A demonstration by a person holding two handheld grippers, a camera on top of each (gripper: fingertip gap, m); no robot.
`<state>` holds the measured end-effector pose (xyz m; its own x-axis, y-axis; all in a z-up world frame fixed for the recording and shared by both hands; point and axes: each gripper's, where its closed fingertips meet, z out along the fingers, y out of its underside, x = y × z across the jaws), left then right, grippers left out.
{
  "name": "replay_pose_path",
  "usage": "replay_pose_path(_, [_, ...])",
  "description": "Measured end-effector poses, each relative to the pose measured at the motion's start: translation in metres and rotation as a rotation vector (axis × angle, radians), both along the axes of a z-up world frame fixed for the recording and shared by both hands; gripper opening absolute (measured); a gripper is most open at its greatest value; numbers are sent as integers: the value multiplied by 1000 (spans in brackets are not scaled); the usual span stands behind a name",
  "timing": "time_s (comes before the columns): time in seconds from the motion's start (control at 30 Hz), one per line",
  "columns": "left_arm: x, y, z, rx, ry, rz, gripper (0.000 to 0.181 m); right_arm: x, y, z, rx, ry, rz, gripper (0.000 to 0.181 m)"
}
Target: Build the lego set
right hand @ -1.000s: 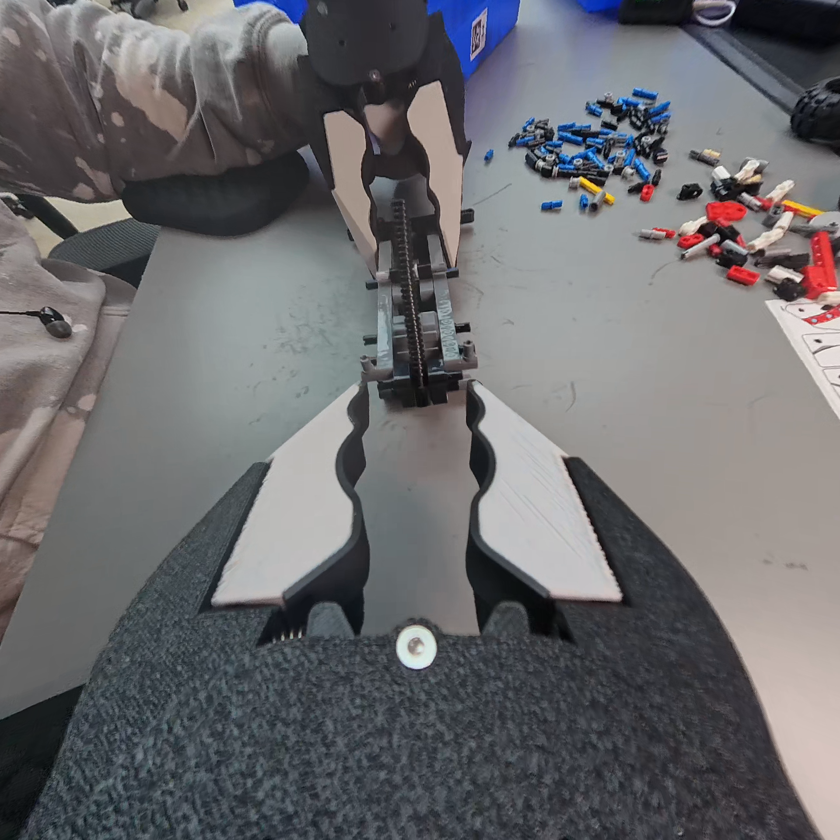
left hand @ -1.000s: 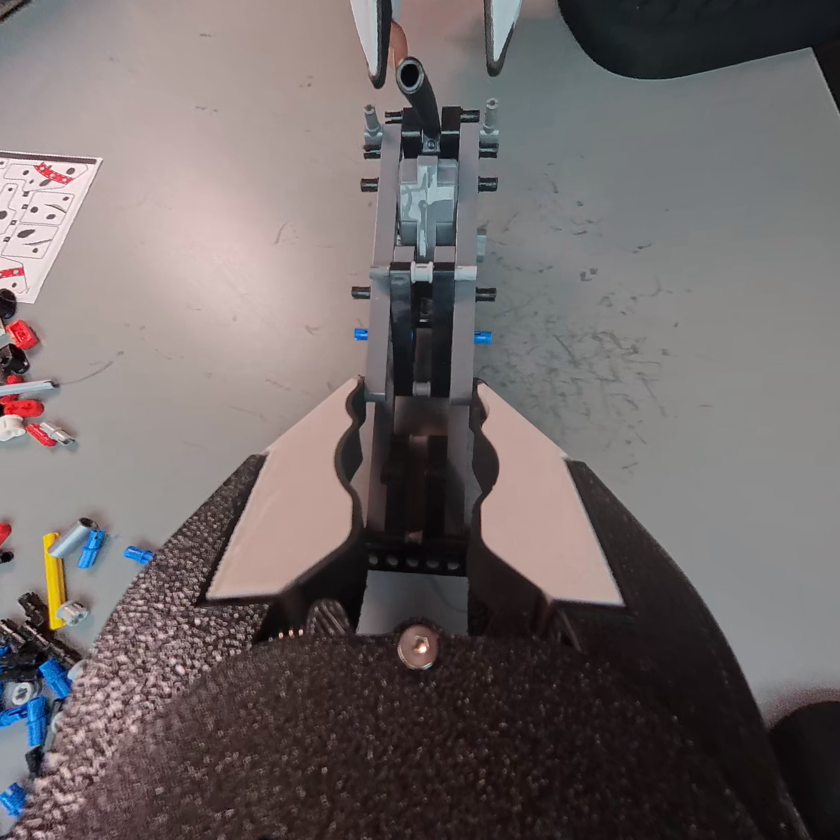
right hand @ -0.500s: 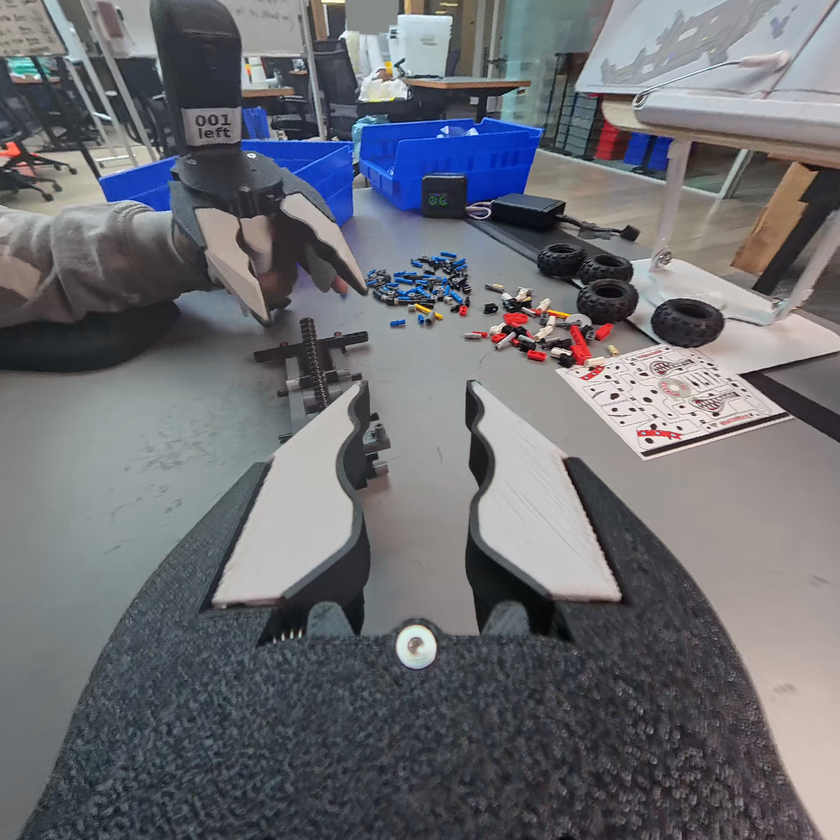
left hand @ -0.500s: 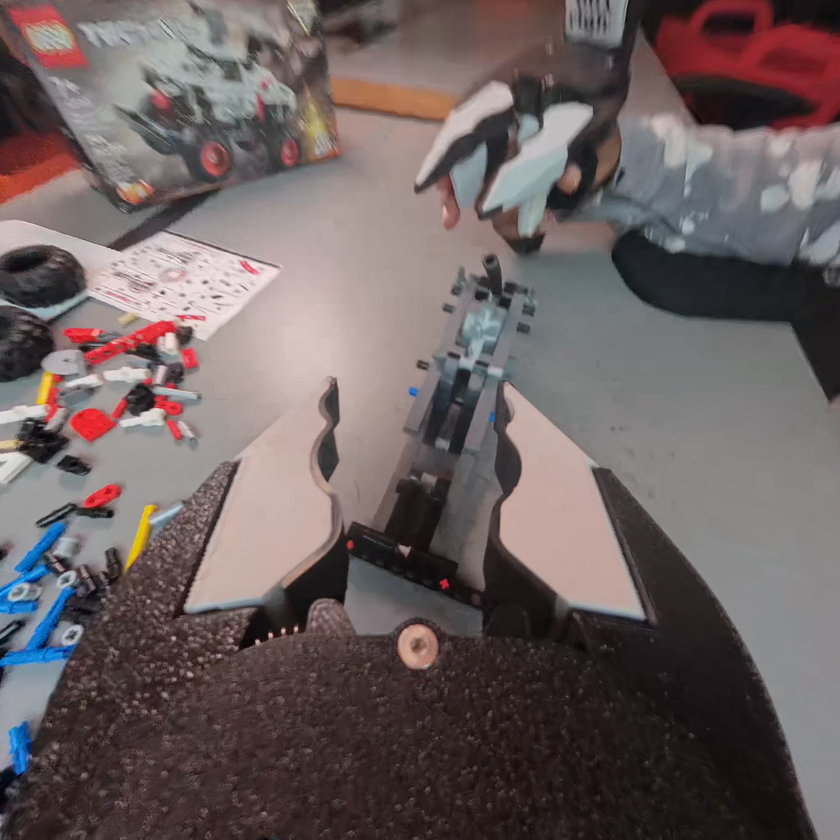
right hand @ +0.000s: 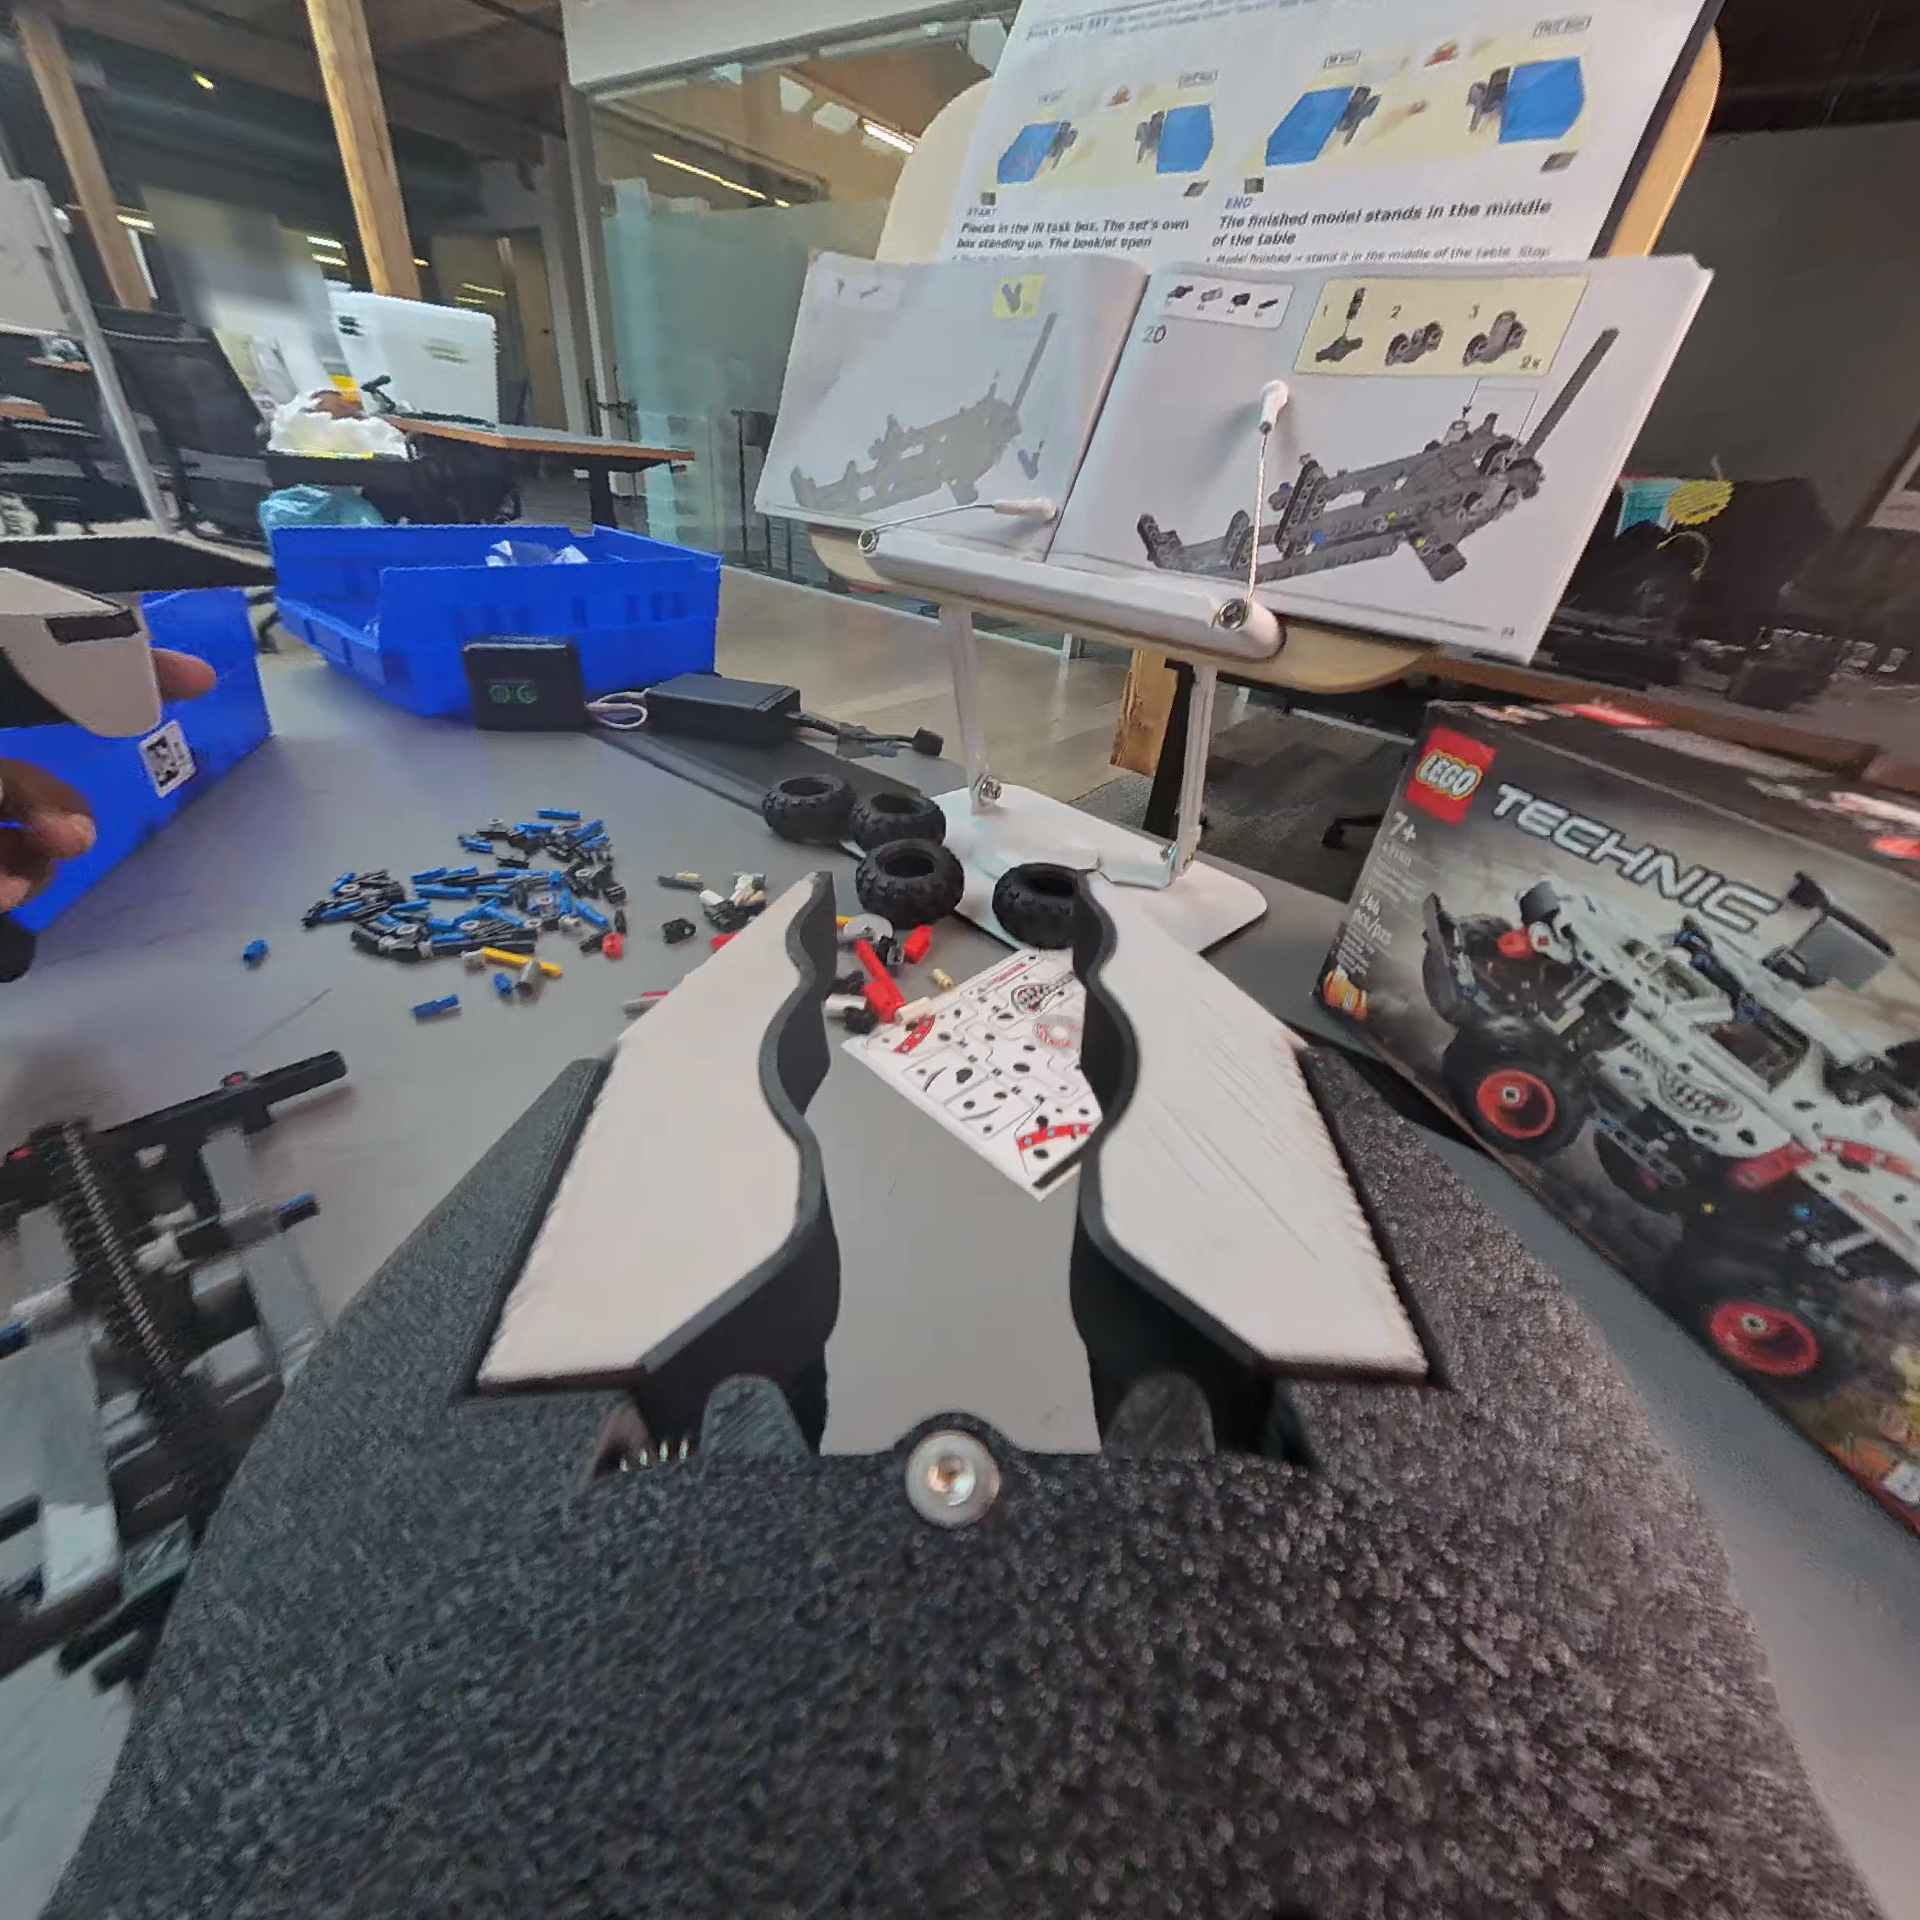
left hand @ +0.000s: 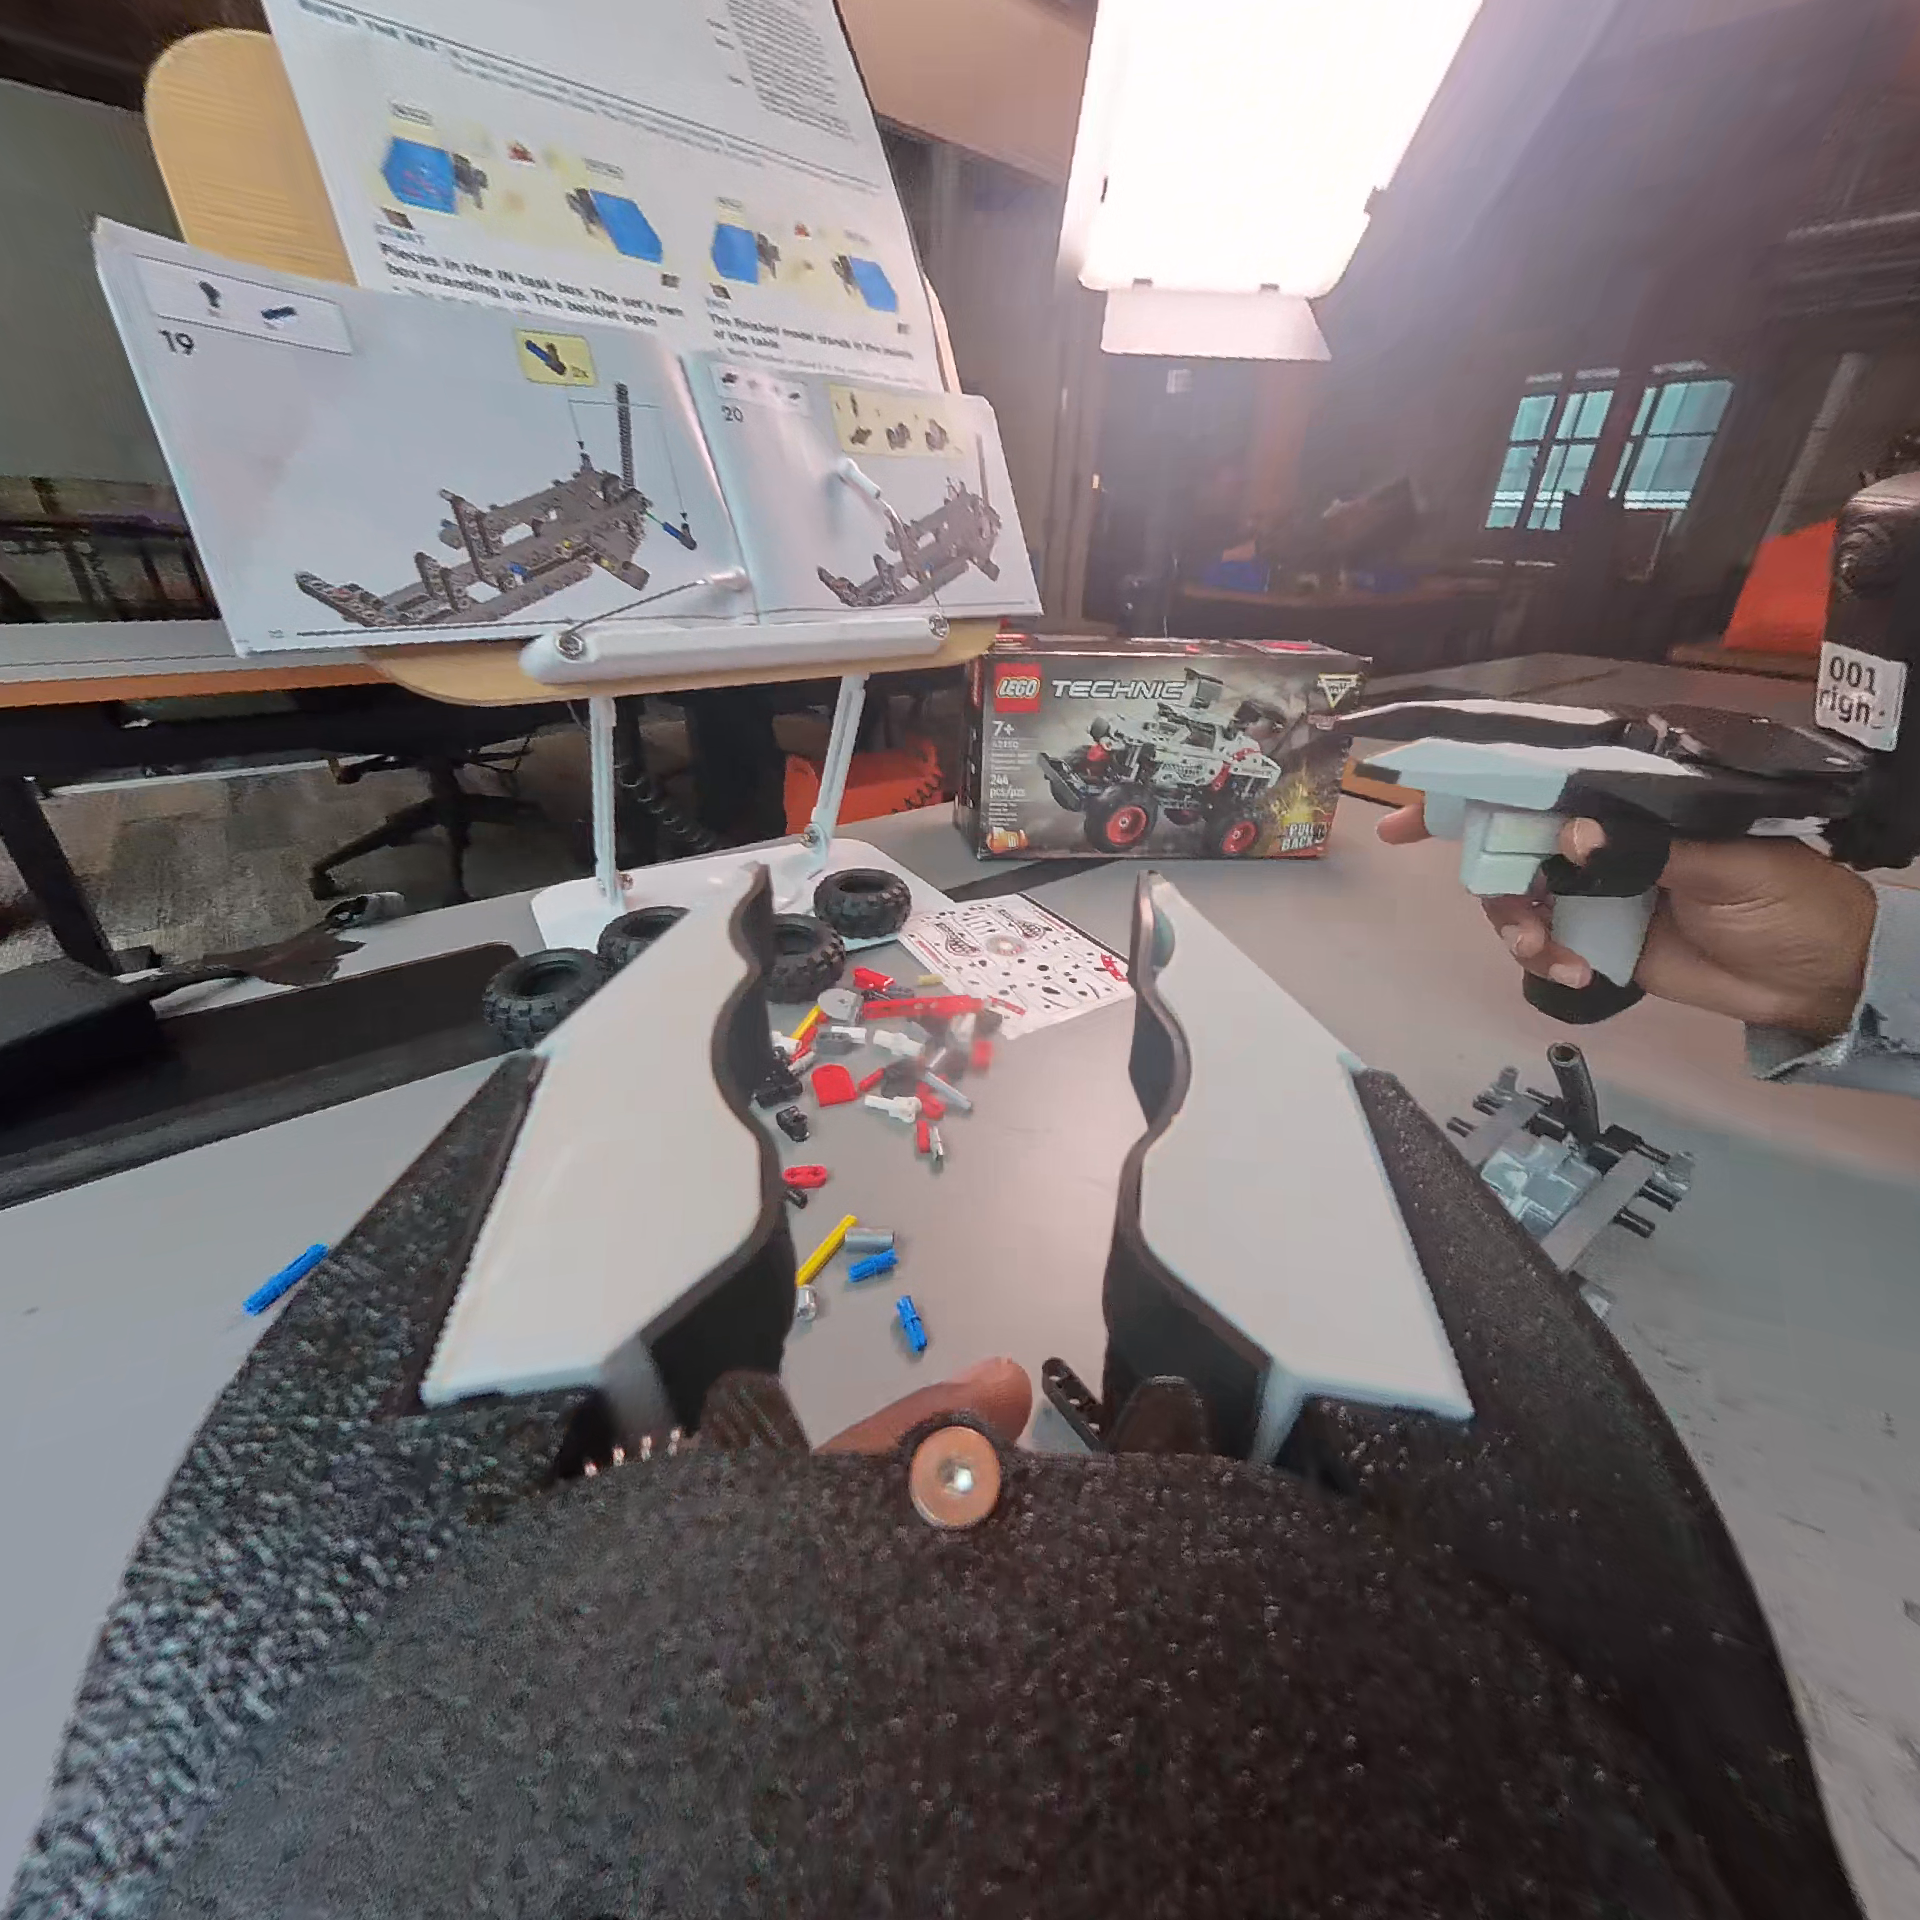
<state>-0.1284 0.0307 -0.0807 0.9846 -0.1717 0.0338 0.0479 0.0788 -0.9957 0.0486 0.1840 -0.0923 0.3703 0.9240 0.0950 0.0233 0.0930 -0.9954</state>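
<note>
Between the left claw (left hand: 945,914) fingers, red, white and grey loose pieces (left hand: 894,1049) are now seen scattered on the grey counter (left hand: 156,1278), where a second ago the dark chassis build (left hand: 1569,1164) was clamped there. That build has been let go and is left lying flat off to the right of the left claw, blocky grey-and-black beams with little pegs poking out and a black tube standing up at one end. Left claw is spread wide, nothing held. Right claw (right hand: 951,914) is also released and empty, and has been swung away from the build, which is now seen blurred at its lower left (right hand: 135,1278), a long toothed black rack running along it.

Past the right claw tips, four knobbly black rubber tyres (right hand: 909,878) are sat by the white metal foot of a book stand (right hand: 1101,862), with an open instruction booklet (right hand: 1226,436) propped on it. A glossy sticker sheet (right hand: 977,1070) is lying flat right between the right claw fingers. A heap of small blue and black pins (right hand: 478,894) is spread out to the left, and the printed cardboard set box (right hand: 1662,1018) is stood to the right. Both claws are shaped with wavy black inner edges and flat pale outer faces, set in a rough, grainy black housing.
</note>
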Motion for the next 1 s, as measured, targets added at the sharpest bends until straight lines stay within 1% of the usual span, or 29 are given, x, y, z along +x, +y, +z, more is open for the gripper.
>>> replay_pose_path(0.1, [-4,-1,-4,0,-12,23,54,-36,21,24,74,8,-32,41])
replay_pose_path(0.17, [-1,-1,-12,-35,-17,1,43,-65,40,43,107,17,-55,32])
replay_pose_path(0.27, [-1,0,-20,-60,-8,4,17,-110,72,77,138,42,-82,13])
replay_pose_path(0.3, [0,0,-23,-77,0,3,12,-124,83,87,142,48,-92,9])
replay_pose_path(0.4, [2,2,-32,-114,18,-6,5,-168,110,111,154,33,-96,1])
replay_pose_path(0.53, [1,1,-32,-113,36,2,6,-211,140,125,161,-4,-118,0])
replay_pose_path(0.67, [2,1,-34,-123,28,-3,8,-230,164,134,150,-26,-178,0])
replay_pose_path(0.77, [3,2,-34,-128,30,-9,12,-236,175,129,113,-59,-193,0])
replay_pose_path(0.87, [5,2,-36,-135,34,-16,16,-239,177,123,113,-79,-189,0])
replay_pose_path(1.0, [7,2,-37,-138,51,-22,17,-234,176,118,113,-86,-197,0])
